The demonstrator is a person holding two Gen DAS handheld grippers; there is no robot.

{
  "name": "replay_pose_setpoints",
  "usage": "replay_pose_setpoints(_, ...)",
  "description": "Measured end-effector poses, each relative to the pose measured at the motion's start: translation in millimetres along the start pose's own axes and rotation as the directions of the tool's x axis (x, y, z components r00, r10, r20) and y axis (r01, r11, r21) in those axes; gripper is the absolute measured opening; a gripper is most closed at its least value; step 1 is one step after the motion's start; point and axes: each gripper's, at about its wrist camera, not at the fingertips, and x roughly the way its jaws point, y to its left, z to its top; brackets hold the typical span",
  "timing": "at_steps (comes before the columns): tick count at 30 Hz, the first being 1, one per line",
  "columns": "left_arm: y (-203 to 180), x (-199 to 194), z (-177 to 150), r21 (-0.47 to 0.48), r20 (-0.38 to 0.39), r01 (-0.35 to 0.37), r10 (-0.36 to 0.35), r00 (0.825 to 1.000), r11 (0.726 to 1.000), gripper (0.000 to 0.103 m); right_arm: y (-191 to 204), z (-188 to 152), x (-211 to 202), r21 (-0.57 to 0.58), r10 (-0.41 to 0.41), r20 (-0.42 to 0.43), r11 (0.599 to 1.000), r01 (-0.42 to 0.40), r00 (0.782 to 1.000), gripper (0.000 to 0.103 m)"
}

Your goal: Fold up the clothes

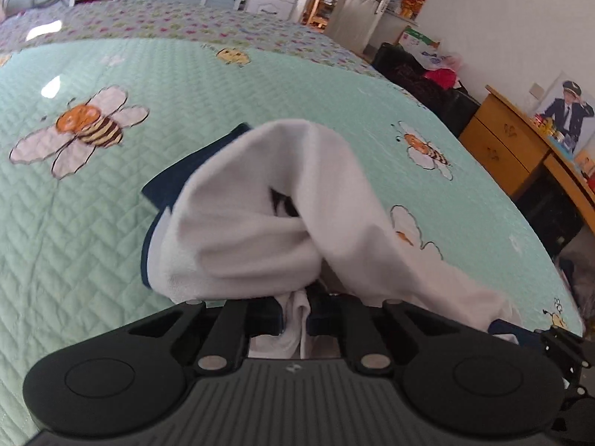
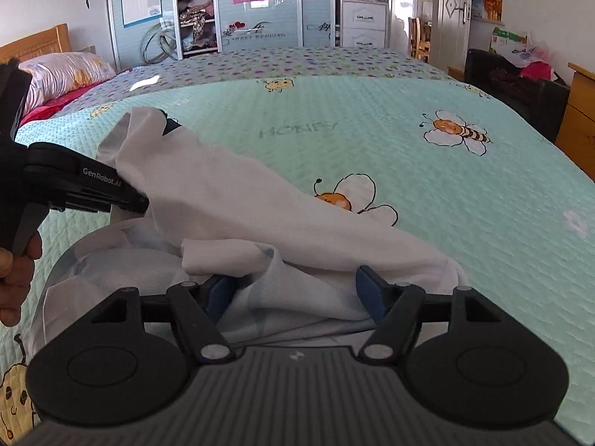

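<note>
Nearest, right gripper (image 2: 297,299) with blue pads spread wide, white garment (image 2: 238,200) lying loose between them, unpinched. Left of it, left gripper (image 1: 295,319) clamped on a bunched fold of the same garment, dark blue trim showing at its far edge. Beneath and beyond the garment, mint bee-print quilt (image 2: 465,200). Farther back, wardrobe (image 2: 230,3).

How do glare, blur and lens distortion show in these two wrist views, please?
Left wrist view: the bedspread bulges under fisheye distortion, two glare patches sit at upper left, and the white garment is slightly motion-smeared. Right wrist view: sharper overall, one sunlit patch on the far quilt, and the door bows near the edge.
</note>
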Motion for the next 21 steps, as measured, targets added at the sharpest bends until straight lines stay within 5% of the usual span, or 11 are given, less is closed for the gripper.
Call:
replay_pose_setpoints(10, -26, -79, -7, 0.021, 0.226, -0.115, 0.108, 0.968, 0.993, 0.007, 2, 3, -5, 0.002, 0.003, -0.018, 1.0, -0.003, 1.0, 0.069)
replay_pose_setpoints(11, -28, -86, -8, 0.025, 0.243, -0.119, 0.109, 0.964, 0.993, 0.007, 2, 3, -6, 0.005, 0.014, -0.014, 1.0, -0.014, 1.0, 0.055)
replay_pose_setpoints(12, -30, -93, -10, 0.026, 0.256, -0.122, 0.111, 0.96, 0.992, 0.007, 0, 3, -7, 0.009, 0.031, -0.013, 0.999, -0.031, 0.999, 0.027)
replay_pose_setpoints(14, -32, -106, -13, 0.009, 0.275, -0.11, 0.103, 0.956, 0.994, 0.007, -4, 2, -9, 0.022, 0.049, -0.008, 0.999, -0.048, 0.999, 0.005)
replay_pose_setpoints(18, -33, -136, -17, -0.031, 0.335, -0.107, 0.111, 0.936, 0.994, 0.007, -8, 6, -29, 0.047, 0.149, 0.055, 0.987, -0.151, 0.987, 0.004)
replay_pose_setpoints(21, -25, -171, -14, -0.072, 0.408, -0.137, 0.154, 0.9, 0.988, 0.007, 0, 20, -48, 0.052, 0.333, 0.102, 0.939, -0.34, 0.937, 0.004)
